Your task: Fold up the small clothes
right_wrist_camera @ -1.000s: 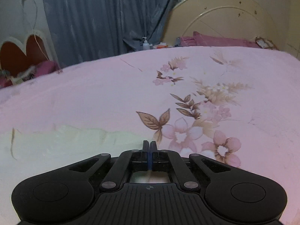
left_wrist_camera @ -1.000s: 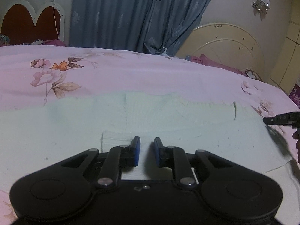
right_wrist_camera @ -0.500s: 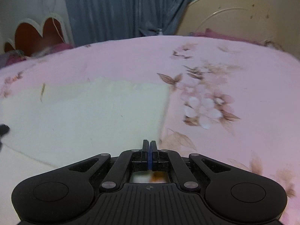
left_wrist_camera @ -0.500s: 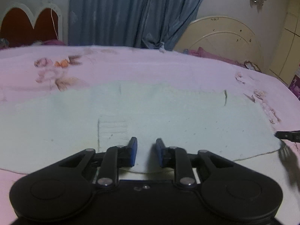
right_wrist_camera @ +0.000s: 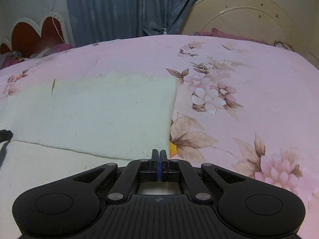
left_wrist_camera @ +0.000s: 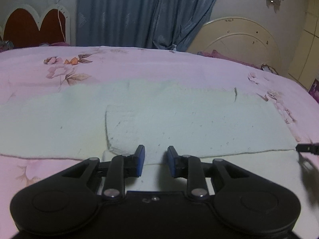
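cloth (left_wrist_camera: pixel 179 119): pale mint-white, plain | bedspread (right_wrist_camera: pixel 249 63): pink, brown-and-white floral print | curtain (left_wrist_camera: pixel 139 14): grey-blue | headboard (right_wrist_camera: pixel 239 14): cream | left gripper (left_wrist_camera: pixel 154 161): black, blue pads

A wide bed (left_wrist_camera: pixel 159 67) carried everything, covered by a pink bedspread printed with brown-leaved flowers (right_wrist_camera: pixel 249 91). Spread flat on that bedspread lay a pale, cream-white knitted garment (left_wrist_camera: pixel 179 119), reaching almost across the left wrist view. In the right wrist view the garment (right_wrist_camera: pixel 103 115) showed a straight right edge beside a printed blossom, and its near hem ran as a thin line over another pale layer.
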